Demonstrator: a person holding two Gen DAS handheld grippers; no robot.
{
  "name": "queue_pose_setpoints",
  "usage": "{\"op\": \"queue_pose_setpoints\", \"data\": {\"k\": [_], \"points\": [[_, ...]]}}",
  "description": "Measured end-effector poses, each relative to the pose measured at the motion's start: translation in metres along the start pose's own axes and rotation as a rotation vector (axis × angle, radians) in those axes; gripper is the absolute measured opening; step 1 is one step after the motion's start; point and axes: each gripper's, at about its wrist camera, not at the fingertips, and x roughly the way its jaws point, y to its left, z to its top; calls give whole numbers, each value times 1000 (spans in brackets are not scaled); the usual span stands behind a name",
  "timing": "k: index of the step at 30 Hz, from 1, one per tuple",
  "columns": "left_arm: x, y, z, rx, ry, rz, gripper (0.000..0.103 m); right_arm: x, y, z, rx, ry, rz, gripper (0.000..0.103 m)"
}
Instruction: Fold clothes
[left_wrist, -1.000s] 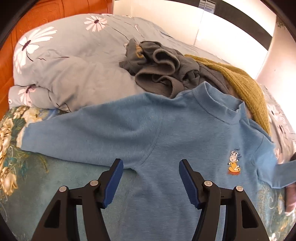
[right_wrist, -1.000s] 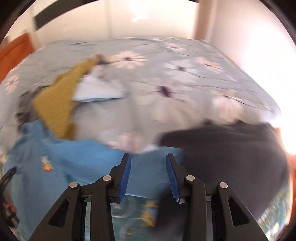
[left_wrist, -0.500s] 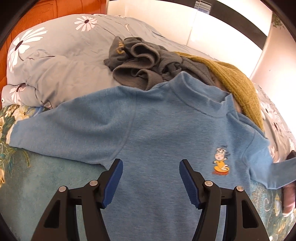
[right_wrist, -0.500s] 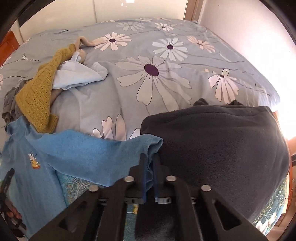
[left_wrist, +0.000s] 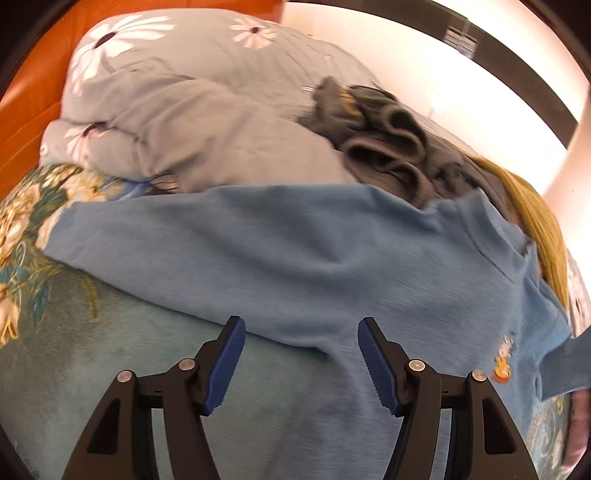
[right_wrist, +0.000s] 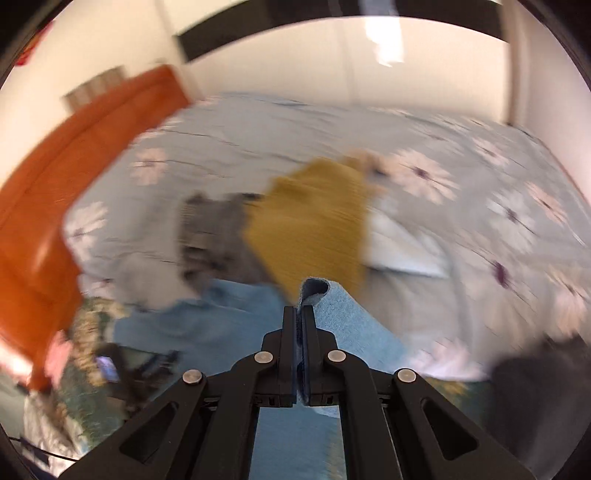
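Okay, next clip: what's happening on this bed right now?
A person with a gripper in each hand is folding a blue shirt spread on the bed. The right gripper is shut on the shirt's sleeve cuff and holds it up off the bed. The left gripper is open over the shirt's underarm, not gripping anything. A grey garment and a mustard knit lie bunched behind the shirt, unfolded.

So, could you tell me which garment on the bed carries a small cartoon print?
The light blue long-sleeved top; the crumpled grey and mustard knit garments show none.
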Motion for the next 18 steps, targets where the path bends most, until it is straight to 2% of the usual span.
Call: {"op": "queue_pose_setpoints", "data": {"k": [2,4,8,14,18], "points": [[-3,13,7,-34,-12,6,67,15,40,10,-63,-11,98,2],[-6,24,9,-55,-24,23,67,40,77,12,-119,15,185,2],[-7,44,10,-96,-31,62,67,116,137,-2,-235,106,249,2],[0,71,7,-199,-10,48,67,223,171,-33,-277,303,262,2],[6,80,4,-245,11,20,67,271,182,-58,-347,368,188,2]]}}
